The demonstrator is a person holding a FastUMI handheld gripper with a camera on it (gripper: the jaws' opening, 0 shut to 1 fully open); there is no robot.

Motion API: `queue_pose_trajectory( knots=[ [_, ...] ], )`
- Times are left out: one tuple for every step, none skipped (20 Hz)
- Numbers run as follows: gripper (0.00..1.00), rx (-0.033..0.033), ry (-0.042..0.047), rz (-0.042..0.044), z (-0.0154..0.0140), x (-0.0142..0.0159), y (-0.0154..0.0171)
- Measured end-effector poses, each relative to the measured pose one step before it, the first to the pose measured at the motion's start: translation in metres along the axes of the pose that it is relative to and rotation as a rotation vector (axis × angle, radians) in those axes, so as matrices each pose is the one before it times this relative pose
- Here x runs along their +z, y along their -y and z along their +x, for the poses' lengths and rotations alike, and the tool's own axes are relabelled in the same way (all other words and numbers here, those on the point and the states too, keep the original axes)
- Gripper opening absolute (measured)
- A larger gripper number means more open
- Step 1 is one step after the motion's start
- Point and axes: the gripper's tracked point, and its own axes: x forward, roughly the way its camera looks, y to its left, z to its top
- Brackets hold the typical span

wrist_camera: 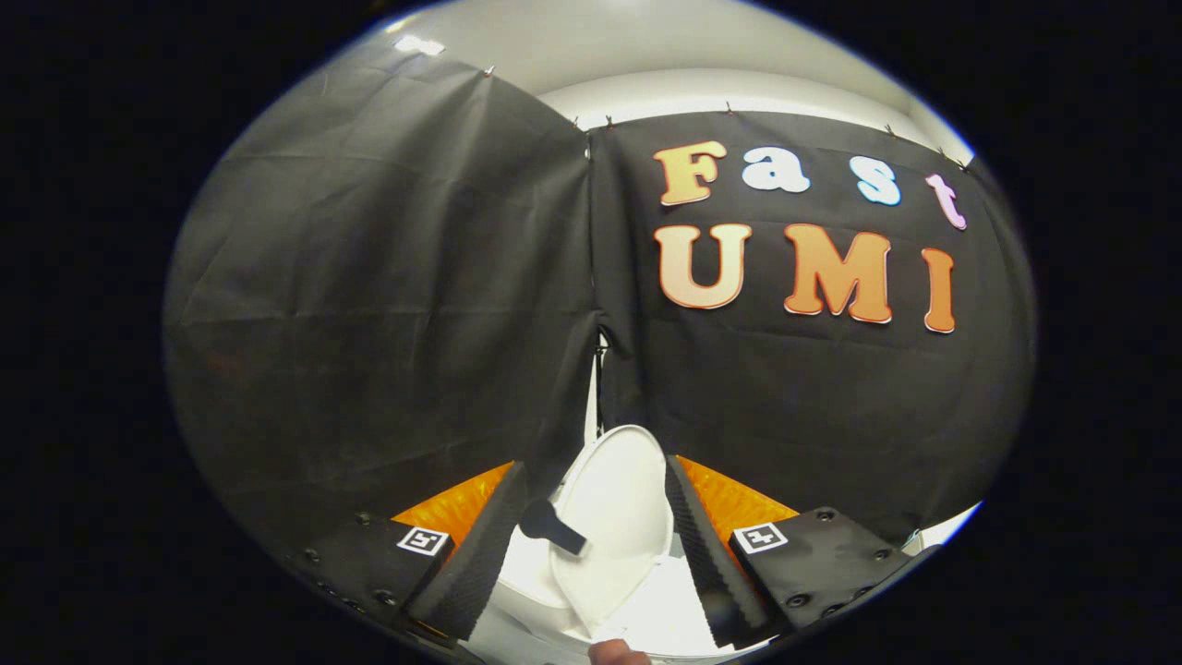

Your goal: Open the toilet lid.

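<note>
**Gripper view: lid raised between my fingers**

Gripper view has my gripper [596, 554] spread wide, its two fingers apart and pressing on nothing. Between them stands the white toilet lid [614, 526], tilted up, its far edge rising toward the black cloth wall [369, 305] behind it. A small black handle [551, 526] sticks out from the lid's left side, close to my left finger, though I cannot tell whether they touch. Below the lid, the white toilet body [531, 577] shows near my fingertips. At the near edge, a bit of my hand [617, 654] peeks in.
</note>
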Motion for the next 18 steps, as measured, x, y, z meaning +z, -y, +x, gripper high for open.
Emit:
queue_pose_trajectory(
  knots=[
    [0.96, -0.01463, 0.00878, -0.00524, -0.01053, 0.00347, 0.01874],
    [0.96, -0.02356, 0.01236, -0.01333, -0.01323, 0.00504, 0.02236],
    [0.96, -0.02882, 0.00996, -0.02247, -0.01317, 0.00694, 0.02472],
    [0.96, -0.03327, 0.00721, -0.02548, -0.01241, 0.00336, 0.02379],
    [0.96, -0.02789, 0.00845, -0.01755, -0.0131, 0.00381, 0.02082],
    [0.96, -0.0174, 0.00833, -0.00379, -0.0119, 0.00194, 0.0173],
    [0.96, -0.01471, 0.00588, 0.00502, -0.01154, -0.00061, 0.01186],
    [0.96, -0.01787, 0.00053, 0.00165, -0.0096, -0.00146, 0.01465],
    [0.96, -0.02127, -0.0056, -0.00216, -0.01168, -0.00342, 0.01484],
    [0.96, -0.01632, -0.00138, 0.00359, -0.0092, -0.00401, 0.01304],
    [0.96, -0.00988, 0.00148, 0.00888, -0.00771, -0.00324, 0.01004],
    [0.96, -0.01212, -0.00023, 0.00986, -0.00864, -0.00524, 0.01144],
    [0.96, -0.01263, -0.00317, 0.00756, -0.00665, -0.00425, 0.01051],
    [0.96, -0.0128, -0.00512, 0.0033, -0.0082, -0.00759, 0.01248],
    [0.96, -0.00805, -0.00476, -0.00241, -0.00551, -0.00754, 0.01078],
    [0.96, -0.00522, 0.00056, -0.00636, -0.00505, -0.0061, 0.00956],
    [0.96, -0.0057, 0.0014, -0.01123, -0.00448, -0.00583, 0.00889],
    [0.96, -0.00891, 0.00196, -0.01089, -0.00399, -0.00454, 0.00937]
  ],
)
